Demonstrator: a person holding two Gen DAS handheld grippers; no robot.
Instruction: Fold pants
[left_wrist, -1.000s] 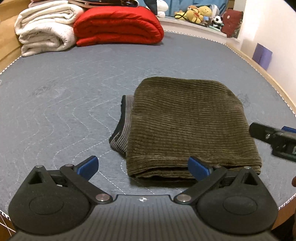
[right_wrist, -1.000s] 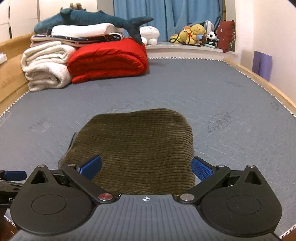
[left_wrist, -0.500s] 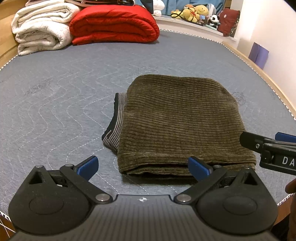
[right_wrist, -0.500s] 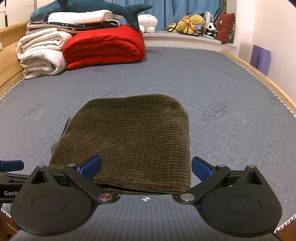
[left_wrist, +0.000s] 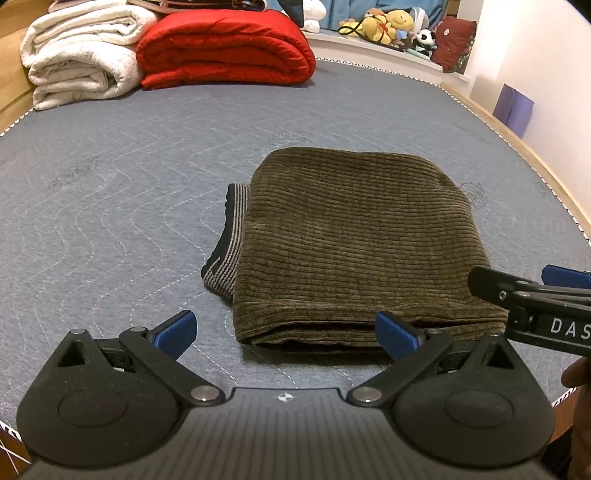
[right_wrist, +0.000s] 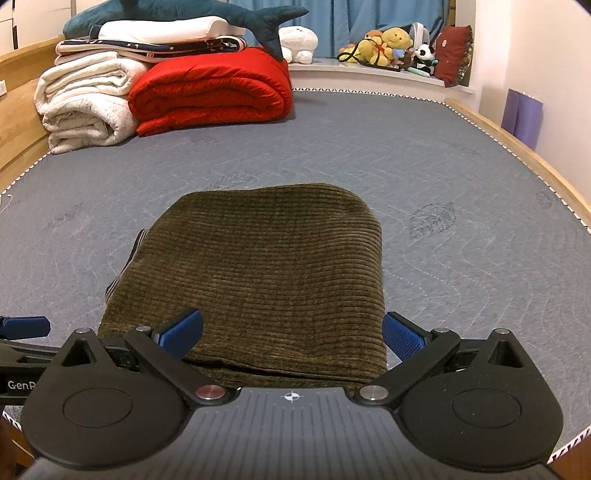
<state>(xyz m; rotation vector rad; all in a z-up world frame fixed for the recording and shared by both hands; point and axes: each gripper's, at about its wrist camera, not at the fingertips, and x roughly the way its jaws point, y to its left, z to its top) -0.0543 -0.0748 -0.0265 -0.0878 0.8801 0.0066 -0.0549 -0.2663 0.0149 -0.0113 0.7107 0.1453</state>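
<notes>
Nearest in the left wrist view: left gripper, blue pads spread wide apart, holding nothing, poised just short of the near folded edge of the pants. Right pad overlapping that edge in the view; contact impossible to judge. Entering from the right edge of the same view: right gripper, seen side-on, black with a blue pad, at the near right corner of the pants. A bit of a hand just below it.

In the right wrist view: right gripper likewise spread wide, empty, straddling the near edge of the pants, left pad over the fabric, right pad just off its right side. At far left, a sliver of the left gripper.

Beyond the pads: pants folded into a compact olive-brown corduroy rectangle, several layers stacked at the near edge, lying flat on the grey quilted mattress near its front edge. Striped grey waistband peeking out along the left side.

Further back, well apart from the pants: rolled white blanket and folded red duvet side by side, touching. On top, a blue plush shark. On the far ledge, a cluster of soft toys before a blue curtain.
</notes>
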